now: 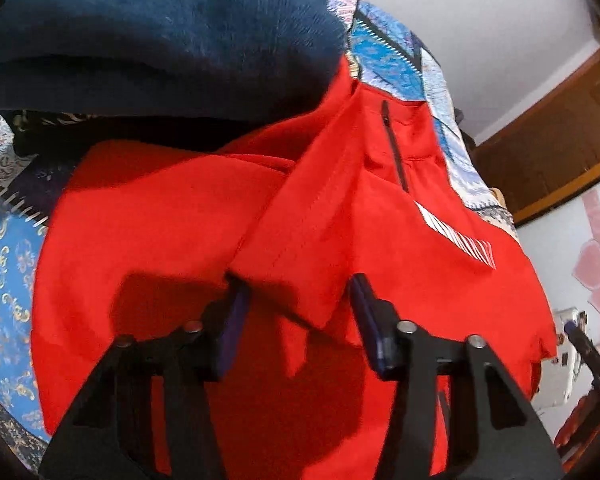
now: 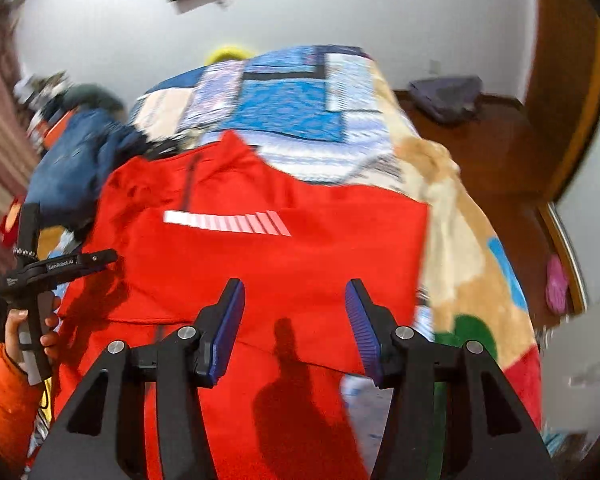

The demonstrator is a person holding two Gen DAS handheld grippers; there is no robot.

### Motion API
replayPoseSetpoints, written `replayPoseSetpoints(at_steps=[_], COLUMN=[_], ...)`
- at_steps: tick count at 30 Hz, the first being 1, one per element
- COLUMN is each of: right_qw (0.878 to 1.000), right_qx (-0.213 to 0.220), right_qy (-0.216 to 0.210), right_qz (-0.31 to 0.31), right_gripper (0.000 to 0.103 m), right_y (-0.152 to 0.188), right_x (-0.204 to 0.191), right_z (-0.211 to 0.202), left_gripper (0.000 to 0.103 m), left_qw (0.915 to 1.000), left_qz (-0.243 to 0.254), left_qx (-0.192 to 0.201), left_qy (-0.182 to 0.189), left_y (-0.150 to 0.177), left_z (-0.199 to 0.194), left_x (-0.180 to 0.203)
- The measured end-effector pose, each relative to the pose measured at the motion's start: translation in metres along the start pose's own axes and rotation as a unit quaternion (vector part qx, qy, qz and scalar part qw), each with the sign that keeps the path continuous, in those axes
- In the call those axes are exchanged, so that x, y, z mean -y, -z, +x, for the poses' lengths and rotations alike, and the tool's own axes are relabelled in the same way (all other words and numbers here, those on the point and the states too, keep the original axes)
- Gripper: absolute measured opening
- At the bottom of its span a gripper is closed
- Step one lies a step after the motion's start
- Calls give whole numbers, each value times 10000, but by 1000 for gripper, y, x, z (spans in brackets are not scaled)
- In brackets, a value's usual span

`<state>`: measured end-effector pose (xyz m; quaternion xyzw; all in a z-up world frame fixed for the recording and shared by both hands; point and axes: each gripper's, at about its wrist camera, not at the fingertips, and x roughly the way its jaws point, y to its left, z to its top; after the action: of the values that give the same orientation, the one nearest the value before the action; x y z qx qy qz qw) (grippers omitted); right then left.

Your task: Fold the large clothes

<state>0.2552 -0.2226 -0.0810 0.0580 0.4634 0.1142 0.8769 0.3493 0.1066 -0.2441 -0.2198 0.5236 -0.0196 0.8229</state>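
A red zip-neck garment point(image 1: 140, 240) with a white striped chest mark point(image 1: 456, 236) lies spread on the bed. One sleeve point(image 1: 300, 240) is folded across its front. The sleeve's cuff end lies between the fingers of my left gripper point(image 1: 296, 284), whose jaws stand apart; I cannot tell whether the pads touch it. In the right wrist view the same garment point(image 2: 260, 272) fills the middle. My right gripper point(image 2: 294, 292) hovers open over its lower half with nothing between the pads. A hand point(image 2: 24, 332) in an orange sleeve holds the left gripper's handle at the left edge.
A dark blue fleece garment point(image 1: 160, 32) point(image 2: 72, 160) is piled at the red garment's collar side. A patterned blue and beige blanket point(image 2: 300, 100) covers the bed. A wooden floor point(image 2: 480, 152) with a grey bundle point(image 2: 444, 96) and a pink slipper point(image 2: 556, 284) lies right.
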Motion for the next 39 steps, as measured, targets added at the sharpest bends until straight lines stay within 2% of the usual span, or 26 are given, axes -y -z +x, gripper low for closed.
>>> replayPoseSetpoints(at_steps=[1,3,4,8,13,15,18,22,24,28,30,32,34,37,39], right_qw=[9999,9996,9994,9984,9973,9974,9980,9991,9993,9981,9974,9977,9977,9976,9976], right_qx=[-27,-46,-37,84,287,290,240,-4,-196,-588,-719,-671,-676,-693,-696], right_qy=[34,78,103,139,142,149,85,-19,-89,-124,-78,-51,-70,-52,-4], right_qz=[121,265,340,537,654,645,582,415,309,100,8,-30,-16,2,-35], right_gripper=[48,48,48,48,48,48,48,48,48,48,49,50,51,52,52], right_y=[1,3,4,1,-6,-10,-12,-9,-5,4,10,12,12,11,12], right_x=[8,22,28,44,54,55,49,34,28,17,14,13,14,15,13], right_z=[1,-1,-2,-8,-20,-18,-11,8,21,43,52,51,50,50,50], left_gripper=[39,11,6,3,3,3,2,2,3,3,3,3,7,18,44], left_qw=[10000,9995,9992,9925,9740,9650,9554,9445,9442,9534,9592,9664,9705,9748,9747], left_qz=[12,194,280,971,1626,1752,1803,1844,1785,1523,1320,1108,966,747,597], left_qx=[33,94,145,579,1521,1911,2278,2503,2439,2041,1752,1382,1030,527,257], left_qy=[-48,-222,-243,-472,-416,-397,-528,-1064,-1309,-1620,-1783,-1865,-1952,-2032,-2139], left_y=[-2,-5,-5,-1,1,2,3,16,24,42,49,59,66,82,89], left_z=[1,2,1,-26,-99,-133,-164,-181,-178,-163,-147,-128,-108,-82,-68], left_x=[1,8,11,41,78,85,82,64,48,9,-13,-38,-56,-81,-95])
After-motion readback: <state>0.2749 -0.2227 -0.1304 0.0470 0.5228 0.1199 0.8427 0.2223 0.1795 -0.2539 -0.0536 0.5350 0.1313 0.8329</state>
